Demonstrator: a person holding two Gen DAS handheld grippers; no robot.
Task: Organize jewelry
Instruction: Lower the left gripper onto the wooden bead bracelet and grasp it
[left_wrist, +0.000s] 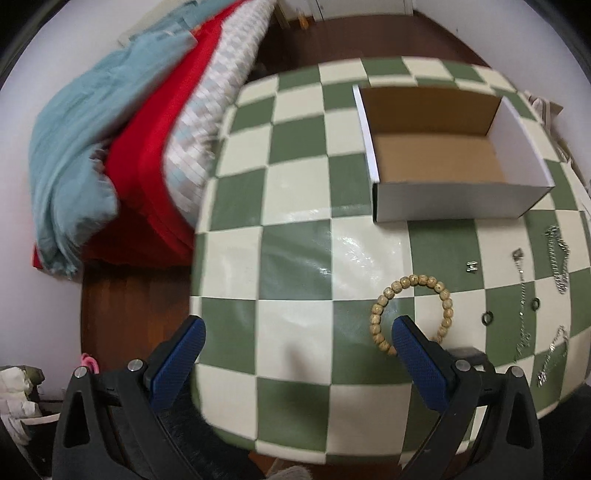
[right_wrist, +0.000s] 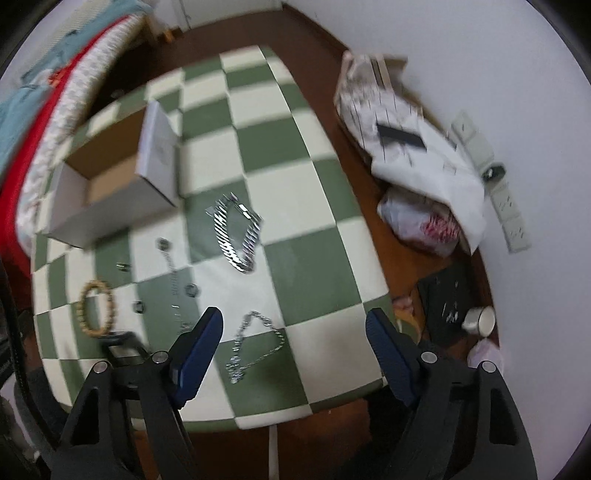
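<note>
Both of your grippers hang above the checked green-and-cream worktop (left_wrist: 295, 236) with jaws spread and nothing between the pads. Your left gripper (left_wrist: 297, 354) sits over the worktop's near left edge; its right finger (left_wrist: 417, 354) overlaps the wooden bead bracelet (left_wrist: 410, 314) in the left wrist view, but whether it touches the beads you cannot tell. Your right gripper (right_wrist: 295, 347) is over the near right part of the worktop, released, and the thin silver chain (right_wrist: 255, 347) lies on the surface between its two blue fingers, untouched as far as the view shows.

The open white cardboard box (left_wrist: 454, 155), brown inside and holding nothing visible, stands toward the far side of the worktop, left of its centre in the right wrist view. Just beside the box's near right corner lies the broad silver link bracelet (right_wrist: 236, 236). Between that and the bead bracelet sit a slim chain with a small pendant (right_wrist: 170, 269), two small dark rings (right_wrist: 192, 290) and a tiny pair of studs (right_wrist: 122, 266), all apart from one another.

Folded blue, red and patterned bedding (left_wrist: 122, 147) lies past the worktop's left edge. On the floor beyond the right edge are a white cloth (right_wrist: 417, 155), a plastic bag (right_wrist: 424, 225) and a cup (right_wrist: 480, 321).
</note>
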